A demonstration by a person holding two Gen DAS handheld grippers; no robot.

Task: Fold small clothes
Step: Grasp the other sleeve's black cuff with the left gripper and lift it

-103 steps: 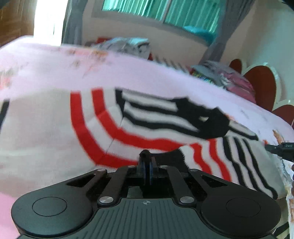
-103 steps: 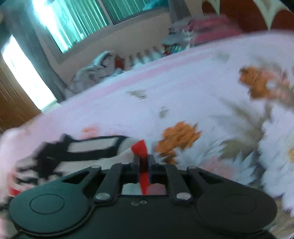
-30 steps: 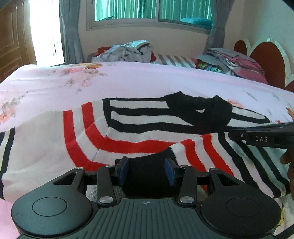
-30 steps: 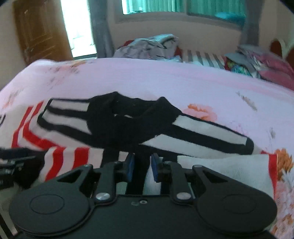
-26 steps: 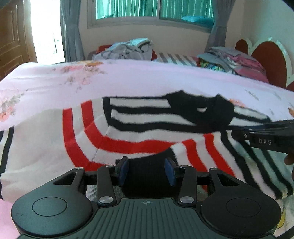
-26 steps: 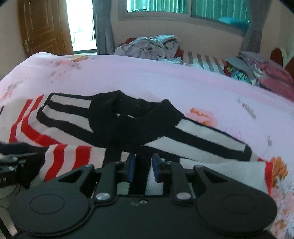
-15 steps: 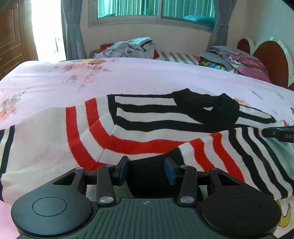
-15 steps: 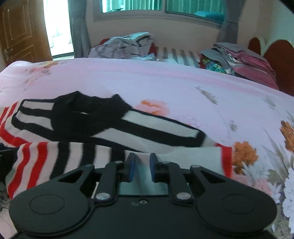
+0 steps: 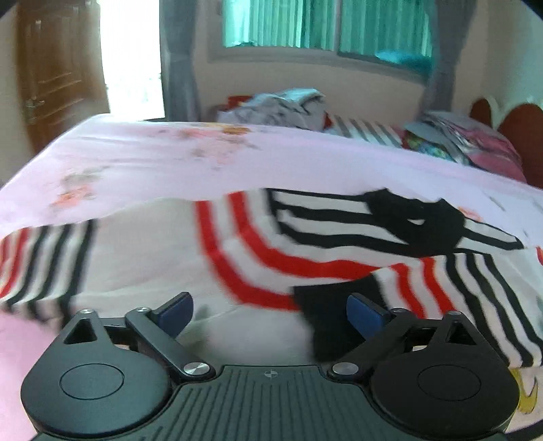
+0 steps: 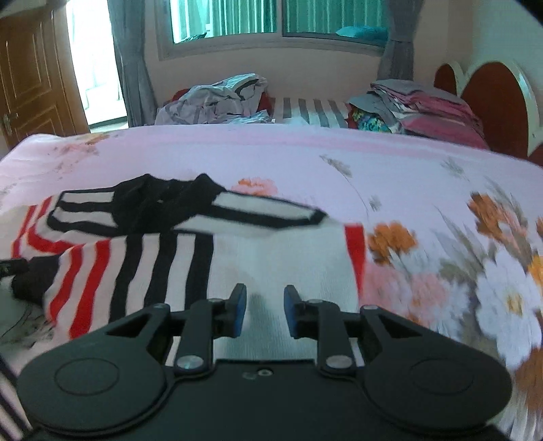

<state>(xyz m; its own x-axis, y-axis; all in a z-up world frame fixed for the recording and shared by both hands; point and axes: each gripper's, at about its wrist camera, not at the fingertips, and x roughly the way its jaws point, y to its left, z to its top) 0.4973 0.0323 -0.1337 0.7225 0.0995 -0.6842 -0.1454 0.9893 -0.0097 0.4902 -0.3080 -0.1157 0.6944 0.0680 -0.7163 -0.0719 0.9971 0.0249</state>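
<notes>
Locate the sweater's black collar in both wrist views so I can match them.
Left wrist: black collar sits right of centre, beyond the open left claw.
Right wrist: black collar sits left of centre.
Shared landmark: grey clothes pile under the window.

A pink floral bedspread fronts a green-blinded window, grey curtains and a wooden door.

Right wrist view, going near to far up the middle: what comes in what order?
Right claw → striped sweater → pink floral bedspread → striped pillow → window.
</notes>
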